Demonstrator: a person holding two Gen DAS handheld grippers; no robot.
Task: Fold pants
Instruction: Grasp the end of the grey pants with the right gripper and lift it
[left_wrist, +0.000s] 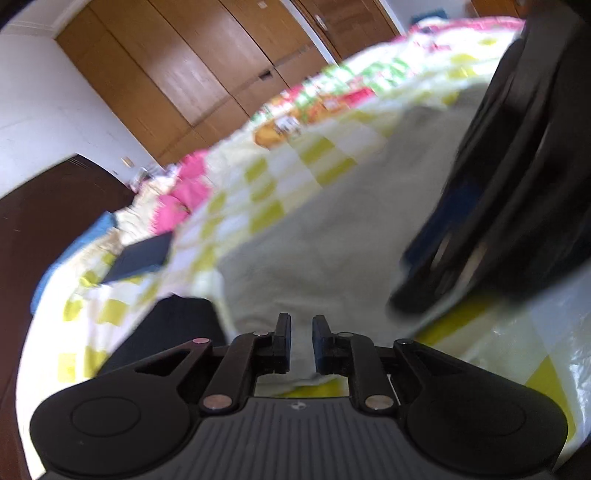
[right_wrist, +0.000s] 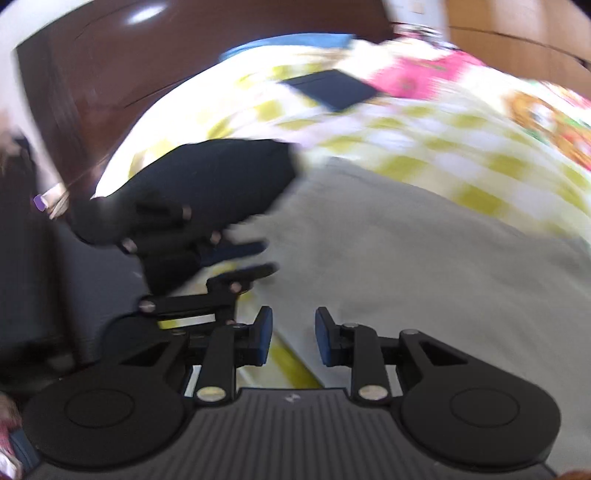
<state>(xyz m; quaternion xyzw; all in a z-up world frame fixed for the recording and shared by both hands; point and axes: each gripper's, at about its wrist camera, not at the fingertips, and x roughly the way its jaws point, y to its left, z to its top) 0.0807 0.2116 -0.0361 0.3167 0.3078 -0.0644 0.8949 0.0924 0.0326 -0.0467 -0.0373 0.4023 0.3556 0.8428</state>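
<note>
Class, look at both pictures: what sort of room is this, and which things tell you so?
Most likely a bedroom: a bed with a checked quilt, wooden wardrobe doors behind it, and grey pants spread out for folding.

Wooden wardrobe doors (left_wrist: 207, 74) line the far wall beside a white wall (left_wrist: 40, 96); a dark wood headboard (right_wrist: 177, 51) backs the checked bedspread (left_wrist: 295, 158).

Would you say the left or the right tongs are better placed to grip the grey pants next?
Probably the left tongs: their open tips sit over the grey pants' near edge. The right tongs hover beside it, over the checked bedspread.
</note>
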